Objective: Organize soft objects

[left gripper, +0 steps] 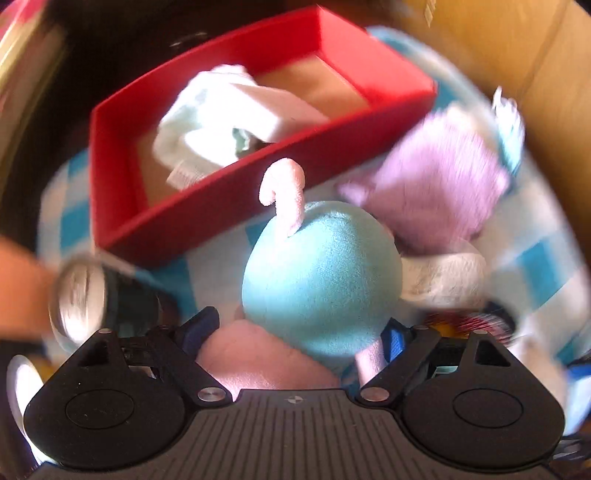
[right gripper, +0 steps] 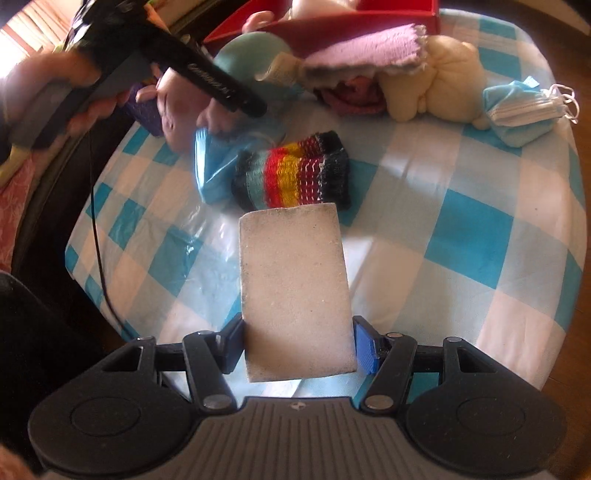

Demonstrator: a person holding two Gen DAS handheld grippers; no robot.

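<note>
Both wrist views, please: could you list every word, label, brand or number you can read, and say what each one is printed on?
None can be read.
White lettering on the black arm of the left gripper, seen from the right wrist: too blurred to read.
White marks on the cardboard box wall, in the left wrist view: too blurred and cut off to read.
The white sponge, striped sock and red box show no text.

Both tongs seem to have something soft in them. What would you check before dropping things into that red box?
1. Right tongs clamped on white sponge: ok.
2. Left tongs around teal plush toy: ok, though whether the hold is firm: cannot tell.
3. Red box open on top: ok.
4. Free room beside the white cloth inside: ok.
5. Left view sharp enough to aim: not ok, blurred.
</note>
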